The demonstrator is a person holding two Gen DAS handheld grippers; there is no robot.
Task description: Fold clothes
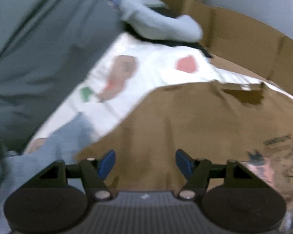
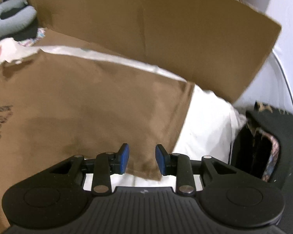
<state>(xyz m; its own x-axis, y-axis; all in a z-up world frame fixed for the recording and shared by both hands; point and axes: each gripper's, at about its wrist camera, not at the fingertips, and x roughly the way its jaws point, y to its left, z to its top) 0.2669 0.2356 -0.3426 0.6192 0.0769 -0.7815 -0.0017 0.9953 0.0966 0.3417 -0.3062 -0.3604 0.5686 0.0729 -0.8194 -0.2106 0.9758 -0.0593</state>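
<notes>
left gripper [image 1: 145,162] over the brown shirt [image 1: 185,120], jaws wide apart, blue pads [image 1: 107,163] clear of cloth, nothing held. at 11 o'clock a white sheet [image 1: 156,68] with red prints; beyond it a grey pillow [image 1: 162,25]; cardboard [image 1: 244,35] at 1 o'clock. right gripper [image 2: 142,160] above the shirt's near corner, jaws partly apart, gripping nothing. white bedding [image 2: 205,126] at 2 o'clock, cardboard at 12.
</notes>
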